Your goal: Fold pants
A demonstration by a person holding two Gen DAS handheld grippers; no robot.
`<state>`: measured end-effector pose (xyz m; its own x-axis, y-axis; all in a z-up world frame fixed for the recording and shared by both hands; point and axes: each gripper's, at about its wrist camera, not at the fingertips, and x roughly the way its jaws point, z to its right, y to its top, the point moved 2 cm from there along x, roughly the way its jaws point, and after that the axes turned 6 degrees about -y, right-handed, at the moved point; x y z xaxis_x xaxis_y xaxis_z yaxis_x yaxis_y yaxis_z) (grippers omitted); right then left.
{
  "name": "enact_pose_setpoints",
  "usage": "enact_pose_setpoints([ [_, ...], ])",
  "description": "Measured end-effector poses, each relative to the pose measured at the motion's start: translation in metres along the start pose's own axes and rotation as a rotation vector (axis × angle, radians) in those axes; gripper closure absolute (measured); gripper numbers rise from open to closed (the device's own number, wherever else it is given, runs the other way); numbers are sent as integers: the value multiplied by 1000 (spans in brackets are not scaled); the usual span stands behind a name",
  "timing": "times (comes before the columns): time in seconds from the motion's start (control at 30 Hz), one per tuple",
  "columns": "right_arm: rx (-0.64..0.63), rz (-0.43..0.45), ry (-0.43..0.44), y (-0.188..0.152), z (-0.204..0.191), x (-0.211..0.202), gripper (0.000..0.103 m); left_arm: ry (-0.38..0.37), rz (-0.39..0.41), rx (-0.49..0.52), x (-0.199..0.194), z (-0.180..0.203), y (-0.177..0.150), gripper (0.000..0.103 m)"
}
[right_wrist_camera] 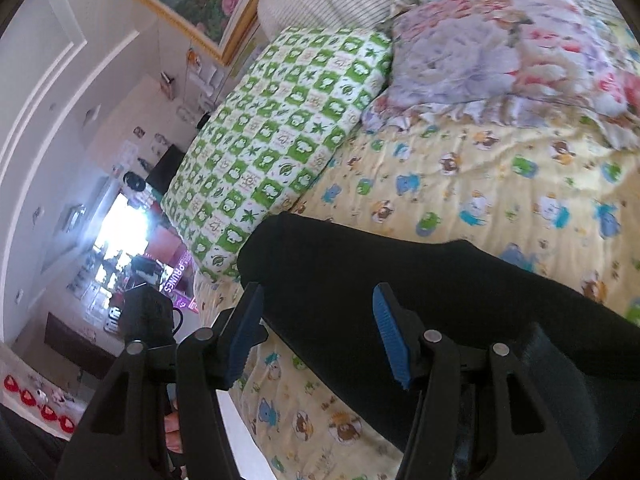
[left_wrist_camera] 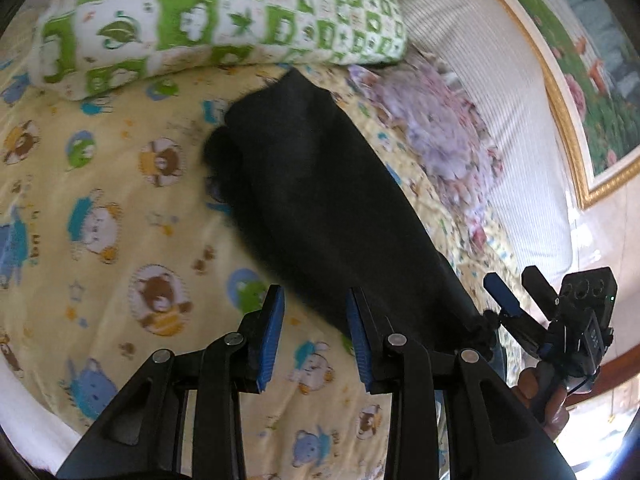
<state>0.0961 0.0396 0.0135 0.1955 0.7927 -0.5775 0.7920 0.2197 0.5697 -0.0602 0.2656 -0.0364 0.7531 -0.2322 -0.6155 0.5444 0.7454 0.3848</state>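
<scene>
Black pants lie as a long folded strip on the yellow cartoon-print bedsheet. My left gripper is open, its blue-padded fingers just above the sheet at the strip's near end, holding nothing. The right gripper shows at the right of this view, open, beside the strip's near corner. In the right wrist view the pants run across below my open right gripper, whose fingers straddle the cloth's edge without pinching it.
A green checked pillow lies at the head of the bed, with a flowered purple pillow beside it. A striped headboard and a framed picture are behind. The bed edge and a cluttered room lie to the left in the right wrist view.
</scene>
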Motion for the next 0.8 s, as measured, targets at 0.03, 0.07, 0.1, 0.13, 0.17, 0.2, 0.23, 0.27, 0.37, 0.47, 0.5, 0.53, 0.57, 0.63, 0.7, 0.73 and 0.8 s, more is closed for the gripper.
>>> enact_pose_setpoints([
  [0.03,-8,-8,1,2,-2,4,44,3,12,-13,-3,-3,2,70],
  [0.07,-15,-16,-1,4,-4,6,44,7,23,-27,-5,-6,3,70],
  [0.1,-24,-24,-6,5,-5,10,44,12,35,-41,-8,-9,5,70],
  [0.13,-35,-33,-11,7,-7,14,44,20,44,-50,-11,-12,7,70],
  [0.17,-46,-43,-14,9,-9,18,43,27,50,-57,-12,-15,9,70],
  [0.2,-57,-52,-18,12,-12,23,42,35,55,-64,-13,-16,10,70],
  [0.23,-69,-60,-21,15,-14,27,41,43,62,-72,-14,-17,10,70],
  [0.27,-84,-71,-28,18,-16,32,40,50,67,-80,-15,-19,11,70],
  [0.37,-119,-112,-30,30,-23,50,39,55,74,-112,-16,-27,16,70],
  [0.47,-175,-160,-49,47,-32,74,39,67,76,-130,-13,-30,23,61],
  [0.5,-191,-174,-55,52,-35,81,39,72,81,-137,-12,-31,25,61],
  [0.53,-210,-193,-57,56,-38,90,39,76,83,-142,-11,-32,26,61],
  [0.57,-235,-214,-60,61,-42,99,39,81,82,-150,-9,-33,28,61],
  [0.63,-299,-259,-72,68,-50,119,39,72,78,-168,-6,-34,32,61],
  [0.7,-353,-292,-82,71,-55,133,39,83,74,-168,-3,-34,34,60],
  [0.73,-379,-316,-78,73,-57,141,39,90,74,-165,0,-32,35,60],
  [0.8,-409,-346,-77,76,-59,153,39,100,73,-174,3,-32,37,59],
])
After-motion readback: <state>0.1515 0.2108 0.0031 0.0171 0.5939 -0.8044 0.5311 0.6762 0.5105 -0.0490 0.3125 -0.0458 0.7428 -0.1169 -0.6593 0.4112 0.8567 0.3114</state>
